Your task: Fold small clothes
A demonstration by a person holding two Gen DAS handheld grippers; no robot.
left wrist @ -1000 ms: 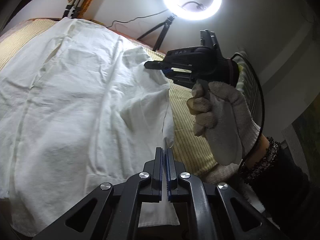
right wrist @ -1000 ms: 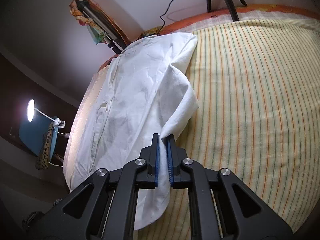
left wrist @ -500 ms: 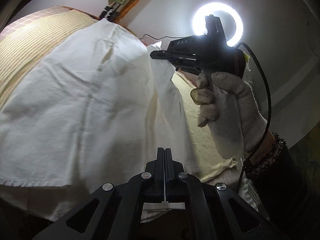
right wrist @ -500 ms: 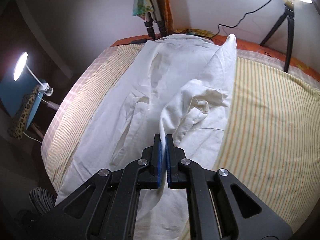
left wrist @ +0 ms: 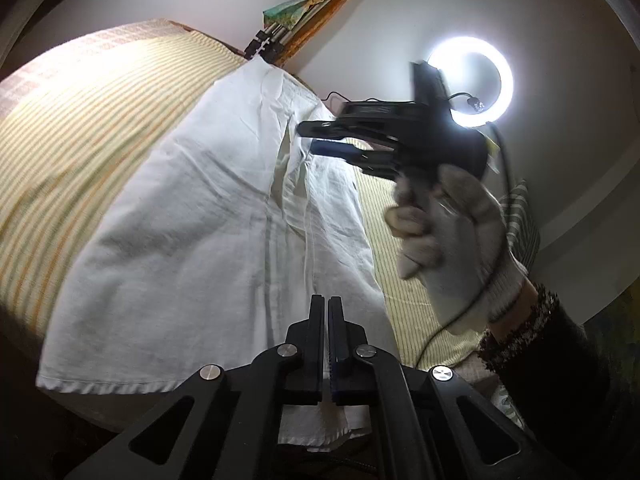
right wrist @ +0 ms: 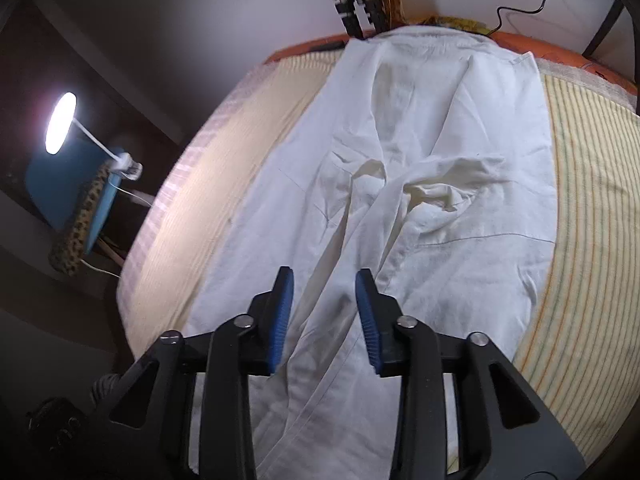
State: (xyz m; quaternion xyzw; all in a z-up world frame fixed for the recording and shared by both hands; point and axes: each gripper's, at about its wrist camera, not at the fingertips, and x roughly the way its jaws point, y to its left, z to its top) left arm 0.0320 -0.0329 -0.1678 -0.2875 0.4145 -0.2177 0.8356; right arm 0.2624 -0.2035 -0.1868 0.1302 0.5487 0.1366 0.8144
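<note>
A white garment (left wrist: 208, 240) lies spread on the striped bed, with its right side folded over onto the middle; it also shows in the right wrist view (right wrist: 420, 184). My left gripper (left wrist: 327, 304) is shut on the garment's near hem edge. My right gripper (right wrist: 324, 280) is open and empty, hovering above the folded cloth; it also shows in the left wrist view (left wrist: 310, 138), held by a gloved hand (left wrist: 452, 240) over the garment's far part.
The yellow striped bed cover (right wrist: 592, 208) extends on both sides of the garment. A ring light (left wrist: 470, 80) stands behind the bed. A desk lamp (right wrist: 60, 122) and a blue stand are at the left. A tripod bundle (left wrist: 276, 40) leans on the back wall.
My right gripper has opened and let go of the garment's side, which now lies folded over the middle. My left gripper has stayed shut on the hem and moved left.
</note>
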